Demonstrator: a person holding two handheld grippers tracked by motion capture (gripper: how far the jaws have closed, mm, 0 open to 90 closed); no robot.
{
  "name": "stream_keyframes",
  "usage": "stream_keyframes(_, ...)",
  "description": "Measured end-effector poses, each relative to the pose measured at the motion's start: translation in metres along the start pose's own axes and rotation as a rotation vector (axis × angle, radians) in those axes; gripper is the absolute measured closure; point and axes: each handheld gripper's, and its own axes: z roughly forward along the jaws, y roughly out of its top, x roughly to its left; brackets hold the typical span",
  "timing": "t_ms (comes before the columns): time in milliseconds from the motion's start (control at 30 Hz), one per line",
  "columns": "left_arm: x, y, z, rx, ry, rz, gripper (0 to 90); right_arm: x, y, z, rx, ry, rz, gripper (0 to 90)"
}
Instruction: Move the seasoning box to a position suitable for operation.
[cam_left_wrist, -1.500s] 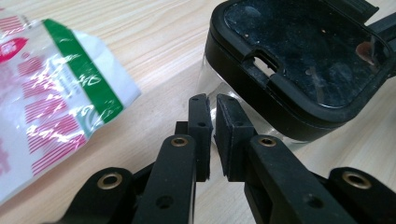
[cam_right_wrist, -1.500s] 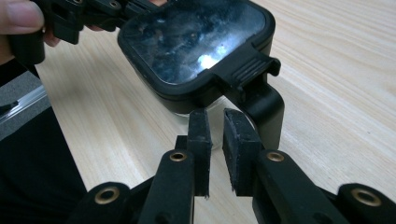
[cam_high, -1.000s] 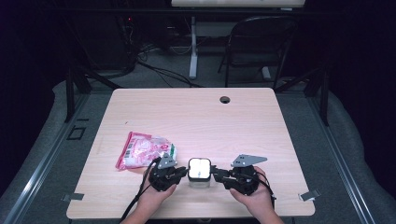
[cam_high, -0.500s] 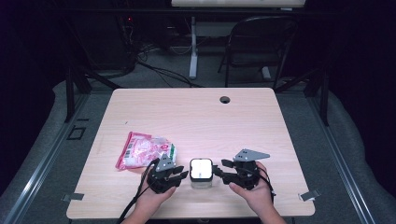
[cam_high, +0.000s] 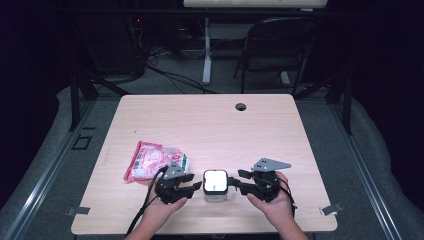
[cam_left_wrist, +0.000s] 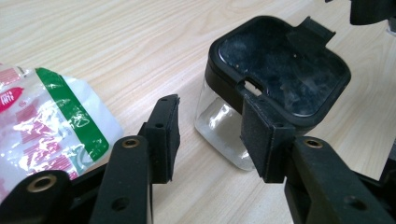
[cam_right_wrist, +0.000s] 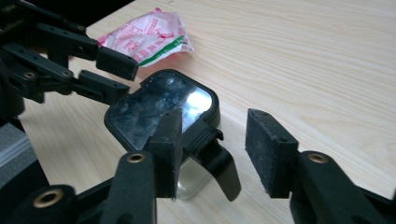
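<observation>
Lidded clear jar (cam_high: 215, 185) at the surface's (cam_high: 210, 125) near edge, between my released left tool (cam_high: 192, 183) and right tool (cam_high: 239, 180), whose jaws have just been closing. Off-centre clamping could tip it.

The lidded container (cam_high: 215, 185) is placed on the table (cam_high: 210, 125), near its front edge. The left gripper (cam_high: 192, 186) is positioned just to the left of the container and the right gripper (cam_high: 236, 181) just to its right, so that the container is flanked between them. The packet (cam_high: 154, 160) is laid on the table to the left of the container and slightly behind it. The cable hole (cam_high: 241, 106) is set in the table well behind the container.
</observation>
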Motion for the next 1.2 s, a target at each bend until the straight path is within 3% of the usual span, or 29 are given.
stream_keyframes(133,0.002,0.003,-0.004,-0.006,-0.01,-0.007,56.5,0.0,0.003,-0.002,0.002,-0.022,-0.026,61.3)
stream_keyframes(233,0.006,0.012,-0.008,-0.004,-0.036,-0.019,57.7,0.0,0.012,-0.005,0.041,0.001,-0.038,65.3)
stream_keyframes(333,0.01,0.026,-0.01,0.034,-0.076,-0.045,57.7,0.0,0.019,-0.006,0.06,-0.003,-0.04,68.2)
stream_keyframes(433,0.009,0.042,-0.013,0.052,-0.072,-0.012,59.8,0.0,0.032,-0.004,0.093,0.0,-0.01,72.0)
stream_keyframes(600,0.008,0.052,-0.015,0.04,-0.07,0.008,63.1,0.004,0.038,0.0,0.101,-0.024,-0.002,74.7)
stream_keyframes(700,0.009,0.052,-0.016,0.029,-0.078,0.001,68.5,0.006,0.04,0.001,0.119,-0.021,0.016,79.9)
stream_keyframes(833,0.006,0.049,-0.015,0.033,-0.058,0.023,78.3,0.008,0.038,-0.001,0.111,-0.026,0.028,89.2)
stream_keyframes(1033,0.006,0.04,-0.012,0.052,-0.087,0.038,88.7,0.009,0.031,-0.002,0.102,-0.037,0.028,90.0)
stream_keyframes(1200,0.005,0.036,-0.008,0.073,-0.075,0.04,89.9,0.01,0.026,0.005,0.133,-0.039,0.016,90.0)
